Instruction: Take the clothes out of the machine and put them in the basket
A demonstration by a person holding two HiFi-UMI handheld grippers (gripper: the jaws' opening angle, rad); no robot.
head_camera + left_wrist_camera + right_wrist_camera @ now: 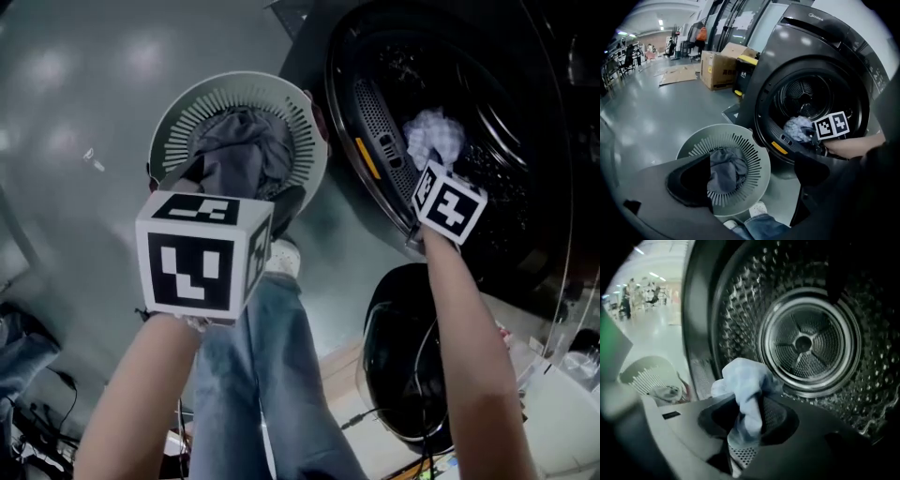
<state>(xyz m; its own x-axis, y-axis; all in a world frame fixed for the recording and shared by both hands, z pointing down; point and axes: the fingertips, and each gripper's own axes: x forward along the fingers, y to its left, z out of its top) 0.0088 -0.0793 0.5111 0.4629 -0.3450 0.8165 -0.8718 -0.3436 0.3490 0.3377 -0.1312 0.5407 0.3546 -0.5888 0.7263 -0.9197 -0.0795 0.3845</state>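
Note:
A pale blue cloth (pixel 745 394) hangs bunched between the jaws of my right gripper (pixel 747 423), which is shut on it. That gripper (pixel 433 167) sits at the mouth of the dark washing machine drum (pixel 497 122), the cloth (pixel 433 136) lifted over the door rim. The round pale basket (pixel 178 112) stands on the floor left of the machine, with grey clothes (pixel 239 150) inside. My left gripper (pixel 750 176) hovers above the basket (pixel 759 154), its jaws wide open with nothing between them.
The machine's round black door (pixel 403 366) hangs open below the drum. The person's jeans leg (pixel 262 375) and white shoe (pixel 283 258) stand beside the basket. Cardboard boxes (pixel 724 65) sit farther back on the grey floor. Cables (pixel 28 412) lie at the lower left.

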